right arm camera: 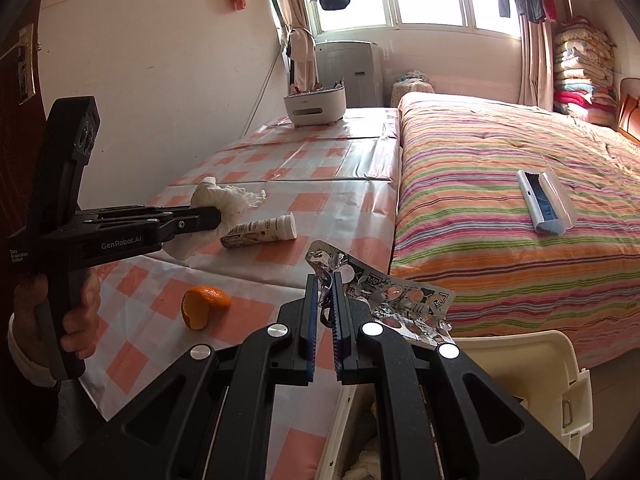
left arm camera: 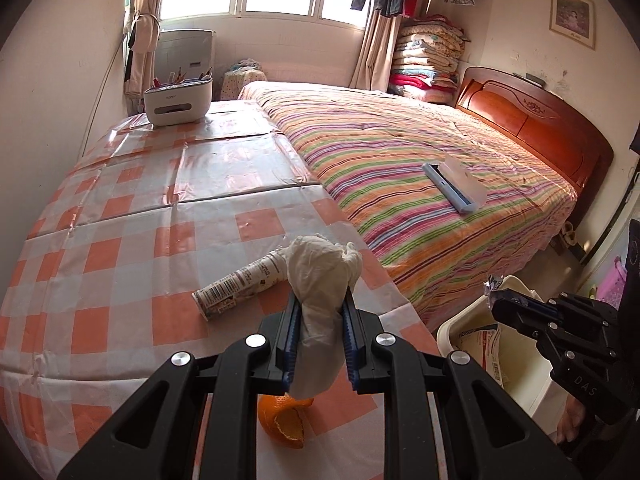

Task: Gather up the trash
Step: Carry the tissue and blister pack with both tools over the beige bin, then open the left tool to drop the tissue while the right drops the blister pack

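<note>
We are pinching a crumpled silver foil blister pack (right arm camera: 384,296) in our right gripper (right arm camera: 325,300) above the cream plastic bin (right arm camera: 520,360). Our left gripper (left arm camera: 320,312) is clamping a wadded white tissue (left arm camera: 320,276) over the orange-checked tablecloth (left arm camera: 140,200). Curled orange peel (left arm camera: 282,420) is lying below; beyond it, a white printed tube (left arm camera: 236,284).

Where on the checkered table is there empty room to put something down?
The broad middle of the table, between the white organizer box at the far end and the tube, is bare. The near end is crowded: tube, orange peel, and the left gripper holding a crumpled tissue.
</note>
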{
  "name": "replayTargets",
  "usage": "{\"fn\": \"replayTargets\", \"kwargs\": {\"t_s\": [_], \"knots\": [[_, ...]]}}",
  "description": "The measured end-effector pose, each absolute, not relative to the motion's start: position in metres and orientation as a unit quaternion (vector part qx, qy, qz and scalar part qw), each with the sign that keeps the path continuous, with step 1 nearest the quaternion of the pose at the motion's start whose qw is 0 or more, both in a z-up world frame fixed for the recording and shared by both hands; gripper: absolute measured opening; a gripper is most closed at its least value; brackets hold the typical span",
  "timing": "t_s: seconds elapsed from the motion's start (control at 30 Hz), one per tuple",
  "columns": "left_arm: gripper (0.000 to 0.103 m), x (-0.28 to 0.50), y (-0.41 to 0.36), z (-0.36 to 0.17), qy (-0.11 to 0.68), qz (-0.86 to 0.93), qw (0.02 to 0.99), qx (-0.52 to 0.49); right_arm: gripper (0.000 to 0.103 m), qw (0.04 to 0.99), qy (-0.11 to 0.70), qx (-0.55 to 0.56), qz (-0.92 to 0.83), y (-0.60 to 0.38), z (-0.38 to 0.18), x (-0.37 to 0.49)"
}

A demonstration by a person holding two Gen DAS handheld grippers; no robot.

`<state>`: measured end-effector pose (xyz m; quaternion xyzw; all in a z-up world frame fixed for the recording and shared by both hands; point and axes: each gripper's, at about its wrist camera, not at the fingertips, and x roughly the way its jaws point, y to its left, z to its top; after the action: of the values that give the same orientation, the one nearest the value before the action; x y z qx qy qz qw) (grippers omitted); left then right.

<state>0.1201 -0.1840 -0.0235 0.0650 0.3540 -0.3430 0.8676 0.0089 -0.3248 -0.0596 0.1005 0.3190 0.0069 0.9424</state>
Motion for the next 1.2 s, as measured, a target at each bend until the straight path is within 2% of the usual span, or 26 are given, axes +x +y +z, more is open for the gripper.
{"fn": "replayTargets", "kwargs": {"t_s": [0.7,1.07,1.1,1.13,1.17,1.2], "knots": [[0.019,0.062,-0.260,-0.030,0.354,-0.416,0.831,0.109,0.006,0.934,0.311,0.164,-0.066,-0.386,-0.074,-0.060],[0.019,0.043,-0.289,-0.037,0.356,-0.431,0.819,0.126,0.011,0.927,0.309,0.195,-0.078,-0.407,-0.084,-0.081],[0.019,0.042,-0.291,-0.038,0.358,-0.432,0.818,0.128,0.016,0.928,0.307,0.197,-0.077,-0.409,-0.084,-0.083],[0.019,0.042,-0.293,-0.040,0.359,-0.432,0.817,0.129,0.033,0.929,0.303,0.198,-0.079,-0.410,-0.083,-0.085],[0.019,0.041,-0.294,-0.041,0.360,-0.432,0.817,0.130,0.044,0.931,0.296,0.197,-0.084,-0.410,-0.081,-0.087],[0.019,0.041,-0.296,-0.041,0.360,-0.432,0.816,0.130,0.062,0.933,0.288,0.196,-0.090,-0.411,-0.079,-0.091]]}}
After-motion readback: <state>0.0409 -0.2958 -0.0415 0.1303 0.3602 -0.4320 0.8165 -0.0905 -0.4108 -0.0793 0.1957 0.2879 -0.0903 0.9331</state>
